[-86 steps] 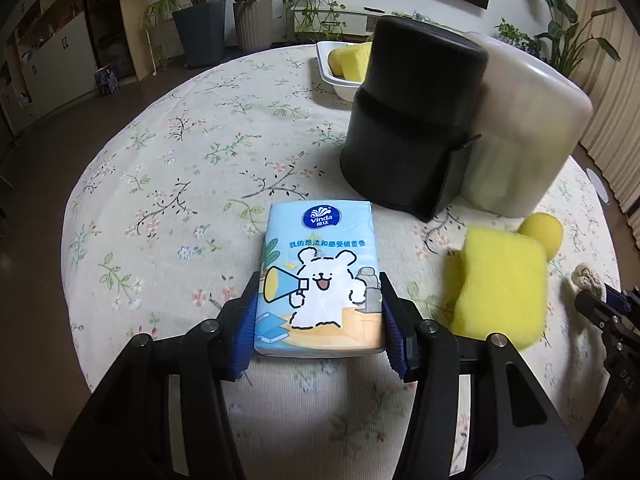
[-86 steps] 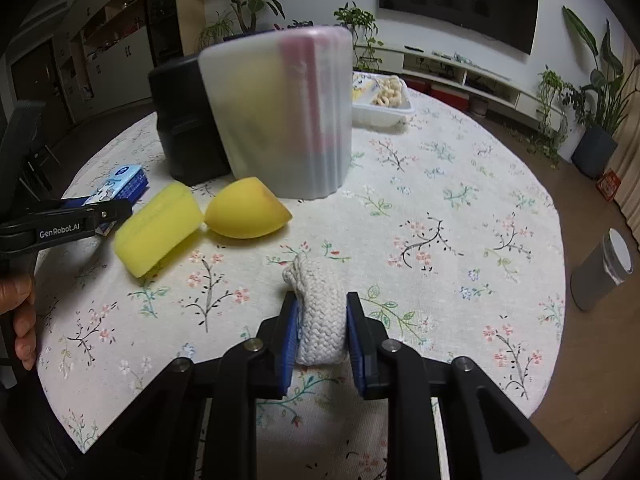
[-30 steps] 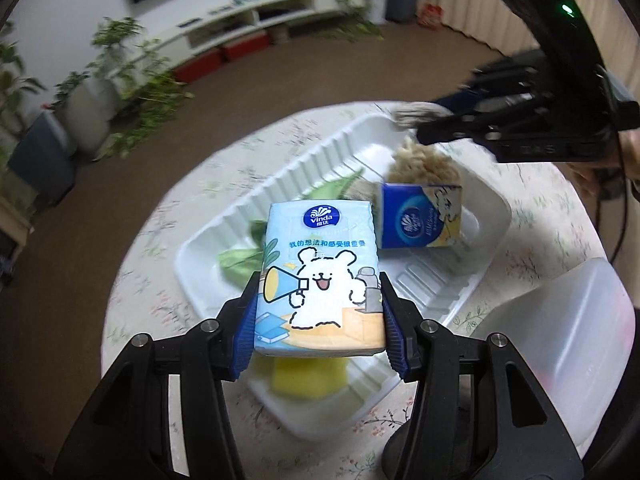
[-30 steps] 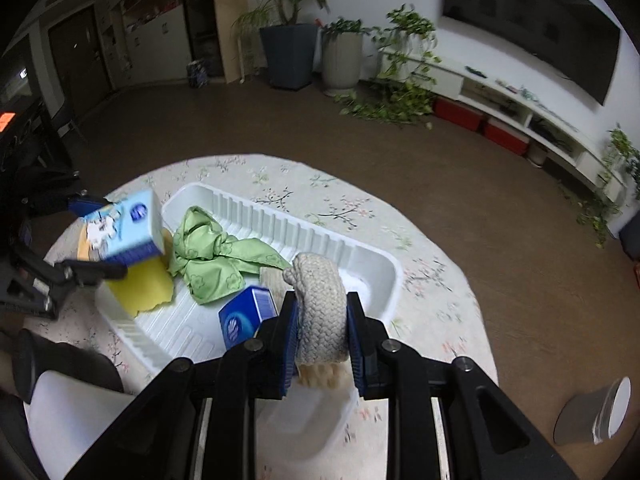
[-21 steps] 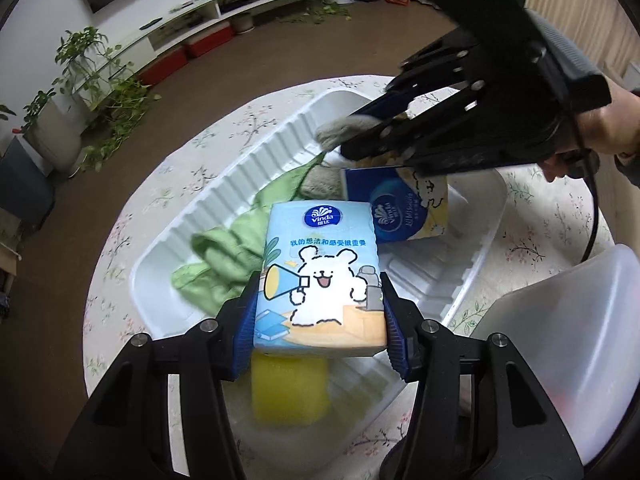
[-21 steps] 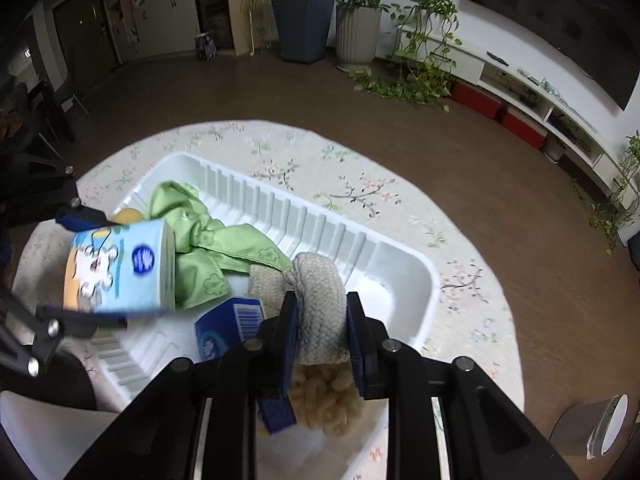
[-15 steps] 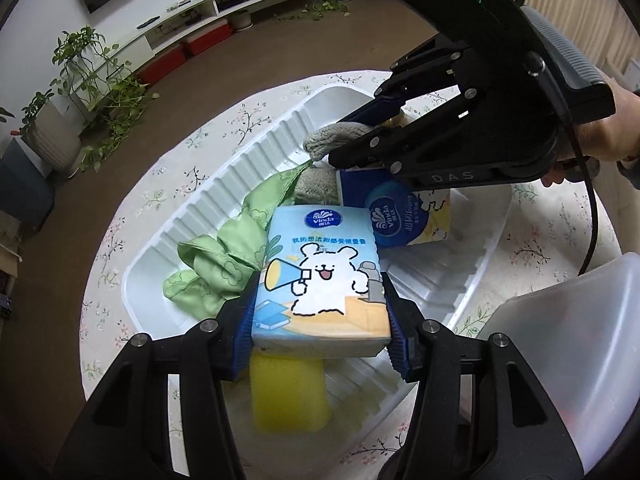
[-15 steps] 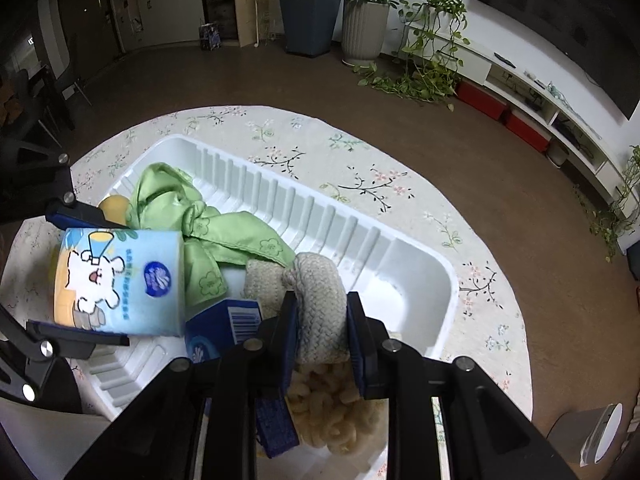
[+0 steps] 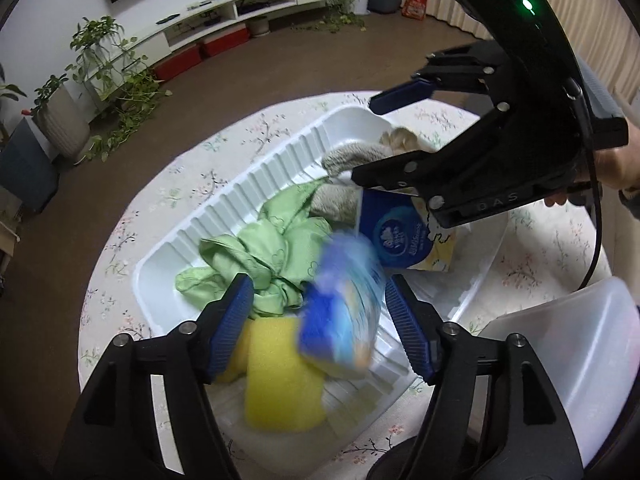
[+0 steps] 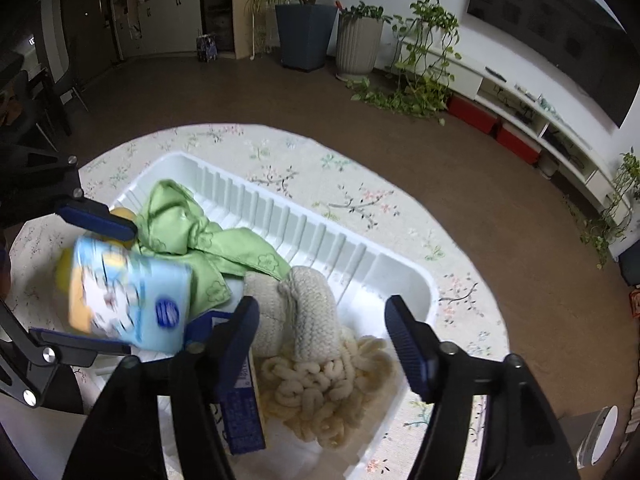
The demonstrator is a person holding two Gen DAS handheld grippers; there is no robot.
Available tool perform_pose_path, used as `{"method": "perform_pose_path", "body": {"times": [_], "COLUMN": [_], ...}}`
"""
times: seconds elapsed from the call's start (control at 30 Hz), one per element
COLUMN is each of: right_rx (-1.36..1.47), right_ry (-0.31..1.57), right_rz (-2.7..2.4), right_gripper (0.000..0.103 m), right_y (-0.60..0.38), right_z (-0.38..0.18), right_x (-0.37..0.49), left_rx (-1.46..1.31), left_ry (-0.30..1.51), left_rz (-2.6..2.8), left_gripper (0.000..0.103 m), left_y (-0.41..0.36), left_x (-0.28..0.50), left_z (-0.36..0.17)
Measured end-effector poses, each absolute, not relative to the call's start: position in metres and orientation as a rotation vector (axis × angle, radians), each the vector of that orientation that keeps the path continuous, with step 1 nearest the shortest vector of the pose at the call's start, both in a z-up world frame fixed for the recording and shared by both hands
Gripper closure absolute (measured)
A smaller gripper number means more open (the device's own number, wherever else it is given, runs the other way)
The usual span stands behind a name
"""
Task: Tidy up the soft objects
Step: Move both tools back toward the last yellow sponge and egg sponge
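Over the ribbed white plastic tray on the floral-clothed round table, both grippers are hanging spread wide. The left gripper is gripping nothing as the light-blue cartoon tissue pack, blurred, is tumbling between its fingers above a yellow sponge. The right gripper is hovering over the cream knitted roll, beside the crumpled green cloth.

Brown floor surrounds the round floral counter. A low white shelf lines the white wall, with potted plants nearby.
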State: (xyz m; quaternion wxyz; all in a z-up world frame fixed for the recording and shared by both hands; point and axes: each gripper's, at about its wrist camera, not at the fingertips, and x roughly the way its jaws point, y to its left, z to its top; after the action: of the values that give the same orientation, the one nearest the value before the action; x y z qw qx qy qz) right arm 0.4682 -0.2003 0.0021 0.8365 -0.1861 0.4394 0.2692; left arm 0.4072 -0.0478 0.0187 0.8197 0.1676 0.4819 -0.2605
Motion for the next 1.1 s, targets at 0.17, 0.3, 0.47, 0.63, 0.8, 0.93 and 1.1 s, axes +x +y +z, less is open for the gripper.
{"method": "perform_pose_path", "body": {"times": [0.17,0.3,0.47,0.63,0.8,0.93,1.1], "right_rx": [-0.339,-0.267,-0.187,-0.157,-0.123,-0.1,-0.066], "right_ry": [0.894,0.853,0.817,0.821,0.8,0.806,0.806], "right_rz": [0.551,0.526,0.501,0.477,0.412,0.353,0.31], "right_gripper": [0.032,0.024,0.016,0.012,0.0,0.0,0.0], "right_y": [-0.214,-0.236,-0.266,-0.287,-0.31,-0.33,-0.355], "right_z": [0.018,0.038,0.055,0.058,0.06,0.06,0.057], "right_x": [0.462,0.449,0.423,0.398,0.371,0.353,0.311], "left_rx": [0.296,0.193,0.102,0.03,-0.113,-0.188,-0.17], "left_ry": [0.972,0.908,0.866,0.817,0.761,0.721,0.688], "left_rz": [-0.541,-0.505,-0.446,-0.357,-0.29,-0.225,-0.193], "left_gripper": [0.033,0.029,0.029,0.024,0.0,0.0,0.0], "left_y": [-0.031,-0.004,0.024,0.049,0.073,0.085,0.077], "left_x": [0.395,0.372,0.337,0.301,0.272,0.244,0.199], "left_z": [0.044,0.066,0.072,0.074,0.072,0.069,0.063]}}
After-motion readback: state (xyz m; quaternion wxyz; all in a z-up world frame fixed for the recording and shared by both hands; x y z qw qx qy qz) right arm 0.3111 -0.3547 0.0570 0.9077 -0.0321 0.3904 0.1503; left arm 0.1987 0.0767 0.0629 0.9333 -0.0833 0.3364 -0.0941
